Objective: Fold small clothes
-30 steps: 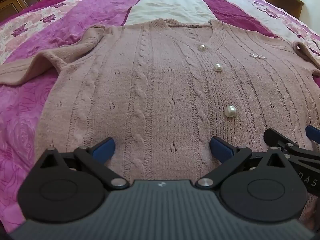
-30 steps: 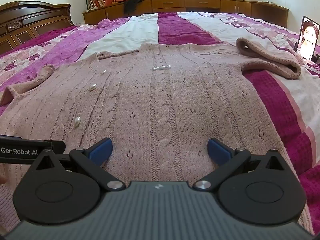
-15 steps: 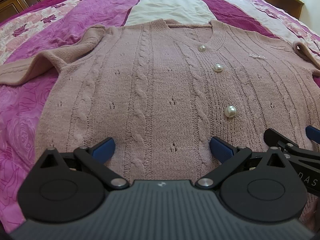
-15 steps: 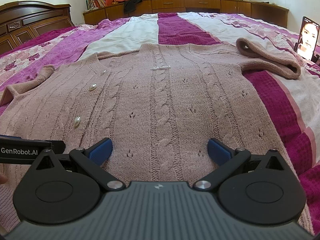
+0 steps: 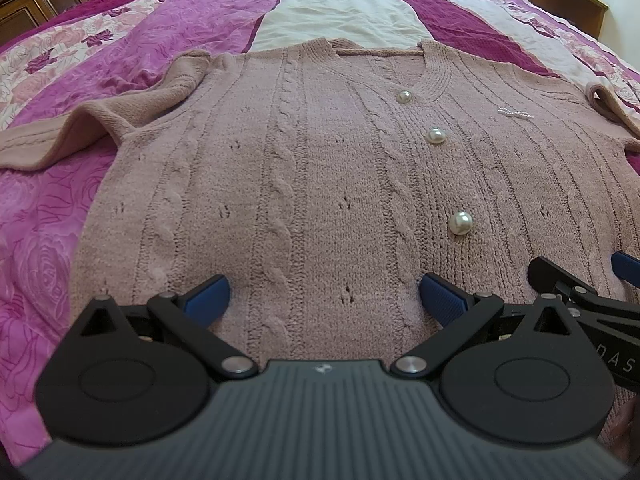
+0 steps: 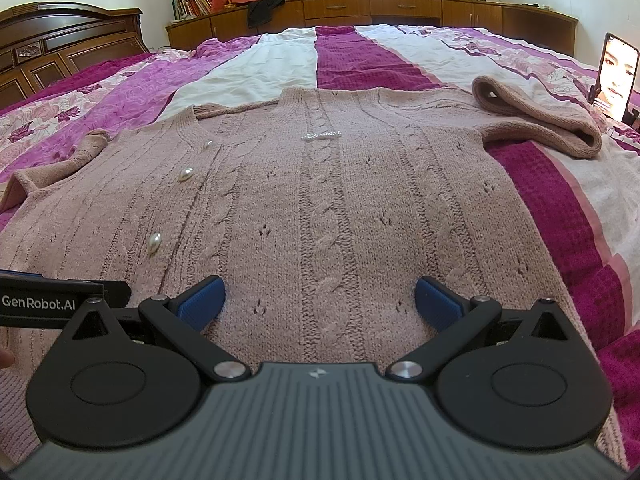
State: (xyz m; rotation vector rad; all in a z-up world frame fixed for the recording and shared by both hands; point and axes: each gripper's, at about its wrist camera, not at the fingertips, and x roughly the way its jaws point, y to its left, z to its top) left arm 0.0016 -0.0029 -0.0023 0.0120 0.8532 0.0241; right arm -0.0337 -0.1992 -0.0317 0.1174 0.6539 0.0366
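A bed (image 6: pixel 352 60) fills both views, covered with a quilt in stripes of magenta, white and rose print. Behind it, at 12 o'clock in the right wrist view, a row of wooden cabinets (image 6: pixel 400 8) runs along the wall, and a dark headboard (image 6: pixel 60 48) stands at 10 o'clock.

On the quilt a pink cable-knit cardigan (image 5: pixel 320 184) lies flat, front side up, with the collar toward 12 o'clock and the hem under the grippers. It takes most of the middle of each view. One sleeve (image 5: pixel 100 120) is spread to 9 o'clock in the left wrist view, a little crumpled. The other sleeve (image 6: pixel 540 116) lies bent at 2 o'clock in the right wrist view.

The left gripper (image 5: pixel 322 296) rests low over the hem, its blue pads wide apart and holding nothing; knit cloth shows between them. The right gripper (image 6: pixel 320 300) is just beside it, spread equally wide and also empty, over the hem on the other half of the cardigan.

A phone (image 6: pixel 616 76) stands upright at 2 o'clock near the bed edge, screen lit.

Three pearl buttons (image 5: pixel 461 223) run in a line down the front. A small beaded bow (image 6: pixel 321 135) sits on the chest.
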